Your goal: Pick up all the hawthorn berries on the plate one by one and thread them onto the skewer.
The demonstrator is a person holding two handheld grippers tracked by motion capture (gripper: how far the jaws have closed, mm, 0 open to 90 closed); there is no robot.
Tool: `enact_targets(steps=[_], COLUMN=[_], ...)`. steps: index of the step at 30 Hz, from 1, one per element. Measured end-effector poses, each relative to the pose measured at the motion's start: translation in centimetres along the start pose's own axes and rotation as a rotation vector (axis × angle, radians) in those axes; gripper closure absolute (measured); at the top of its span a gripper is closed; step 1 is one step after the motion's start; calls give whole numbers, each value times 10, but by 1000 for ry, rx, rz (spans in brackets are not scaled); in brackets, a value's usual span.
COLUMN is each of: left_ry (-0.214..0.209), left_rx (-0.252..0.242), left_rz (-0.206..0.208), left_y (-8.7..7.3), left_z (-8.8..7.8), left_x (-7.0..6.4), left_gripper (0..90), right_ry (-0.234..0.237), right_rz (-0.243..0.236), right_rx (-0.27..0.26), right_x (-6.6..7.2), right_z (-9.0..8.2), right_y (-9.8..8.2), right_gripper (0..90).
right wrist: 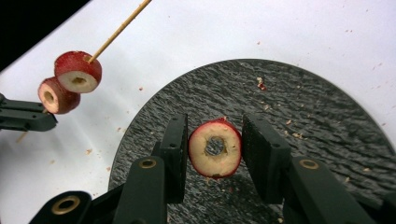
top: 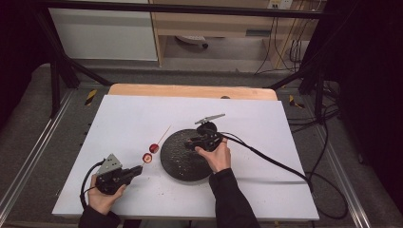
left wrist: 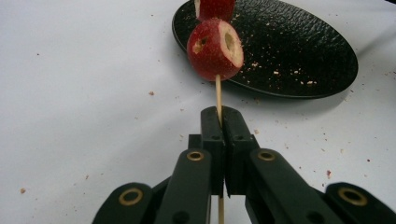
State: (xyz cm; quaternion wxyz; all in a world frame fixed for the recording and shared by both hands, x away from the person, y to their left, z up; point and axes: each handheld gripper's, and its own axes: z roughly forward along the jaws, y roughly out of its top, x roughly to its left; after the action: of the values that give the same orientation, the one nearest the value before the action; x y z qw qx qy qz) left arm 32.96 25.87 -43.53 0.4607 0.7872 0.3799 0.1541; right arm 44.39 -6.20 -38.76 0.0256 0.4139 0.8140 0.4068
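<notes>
My left gripper (top: 139, 169) (left wrist: 219, 113) is shut on the near end of a thin wooden skewer (left wrist: 217, 93) (top: 164, 134). The skewer points away toward the back of the table. Two red cored fruit pieces (top: 147, 157) (top: 154, 147) are threaded on it close to the jaws; the nearer one (left wrist: 215, 49) shows its pale cut face. My right gripper (top: 192, 141) (right wrist: 215, 135) hovers over the black textured plate (top: 176, 164) (right wrist: 303, 116), shut on a third red fruit ring (right wrist: 215, 148) with a hole through its middle. In the right gripper view the skewered pieces (right wrist: 77, 71) sit up and to the left.
The white tabletop (top: 128, 118) is speckled with crumbs, and so is the plate (left wrist: 299, 46). Cables trail from the right gripper across the table's right side (top: 275, 164). A wooden board edge (top: 190, 90) runs along the back of the table.
</notes>
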Motion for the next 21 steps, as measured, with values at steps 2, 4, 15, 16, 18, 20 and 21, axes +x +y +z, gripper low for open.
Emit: enact_targets(steps=[2,4,15,16,18,20,21], left_ry=[-1,0,-12,-13,-13,-14,-11], left_rx=[-2,-3,-6,-7,-7,-10,-9], left_rz=[0,1,7,7,6,6,8], left_y=[0,0,1,2,2,3,3], left_z=[0,1,5,5,7,8,8], left_x=[0,-1,-7,-8,-10,-12,-13], left_gripper=[880,880,880,880,880,880,880], right_ry=[6,8,62,62,67,73,73], right_rz=[28,39,153,153,167,195,195], right_rx=[-50,-64,-276,-276,-313,-358,-358], right_x=[-2,-3,-7,-7,-8,-9,-9], right_z=[-1,-2,-13,-13,-14,-15,-15], right_y=[-8,-10,-33,-33,-37,-43,-43], right_gripper=[627,627,628,628,628,628,628])
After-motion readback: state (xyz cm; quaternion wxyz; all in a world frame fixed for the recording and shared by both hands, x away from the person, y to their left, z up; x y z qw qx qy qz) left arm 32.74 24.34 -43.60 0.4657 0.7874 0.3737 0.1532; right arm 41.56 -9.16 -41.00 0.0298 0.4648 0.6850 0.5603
